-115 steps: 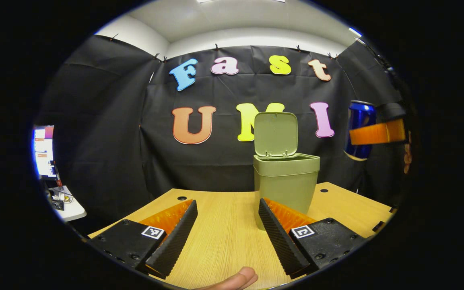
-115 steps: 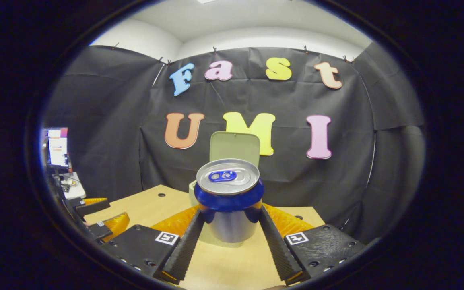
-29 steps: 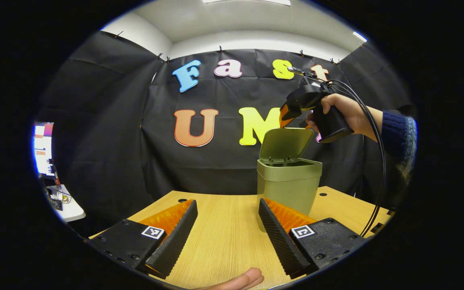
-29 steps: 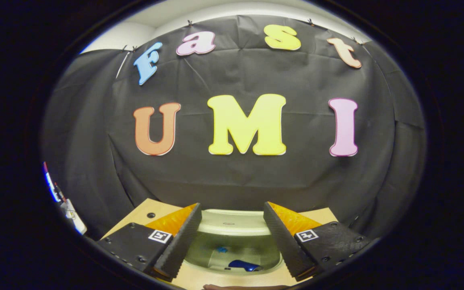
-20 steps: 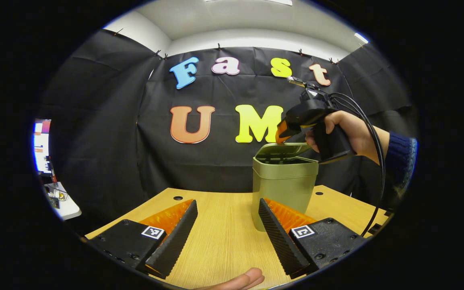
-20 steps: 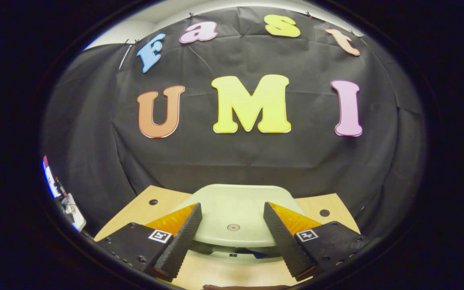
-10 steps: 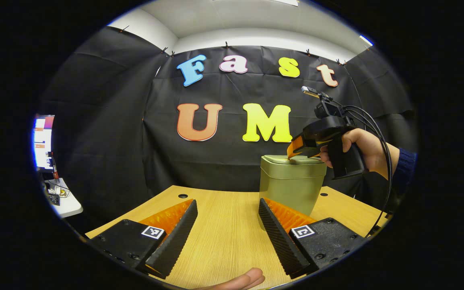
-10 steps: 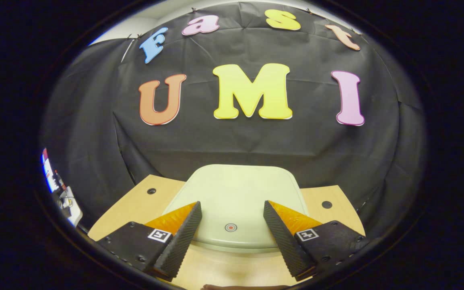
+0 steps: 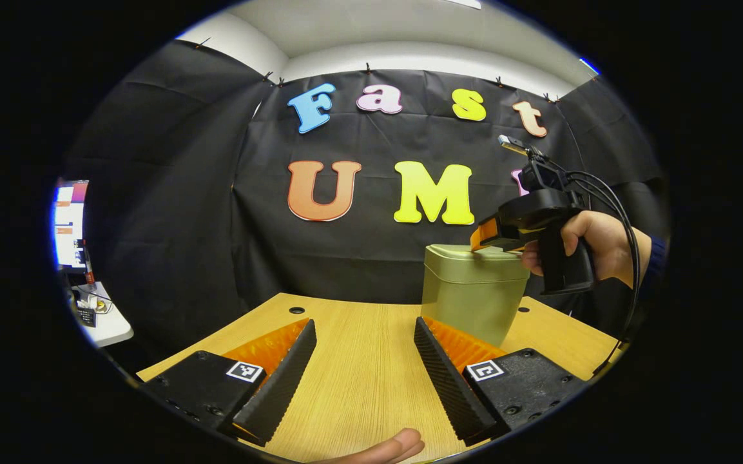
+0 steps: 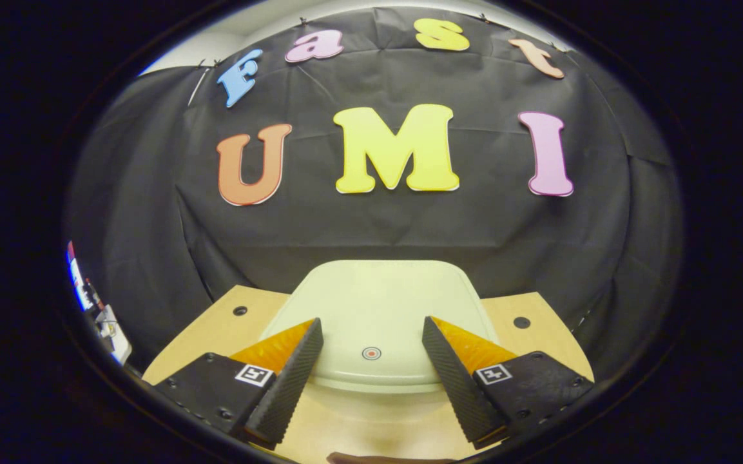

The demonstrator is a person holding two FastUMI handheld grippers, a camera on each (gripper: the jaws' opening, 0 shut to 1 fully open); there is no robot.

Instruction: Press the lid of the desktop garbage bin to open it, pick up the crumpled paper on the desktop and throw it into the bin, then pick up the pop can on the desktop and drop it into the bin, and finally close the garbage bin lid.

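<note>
Left gripper view: a green bin (image 9: 474,296) stands on a wooden table (image 9: 358,380) with its lid (image 9: 471,252) down. The right gripper (image 9: 486,237), held by a hand (image 9: 593,241), rests its tips on the lid's right side. The left gripper (image 9: 365,335) hovers low over the table in front of the bin, jaws spread and empty. Right gripper view: the right gripper (image 10: 371,332) sits over the closed lid (image 10: 377,309), jaws spread wide either side of a small red dot (image 10: 371,353). Paper and can are out of sight.
</note>
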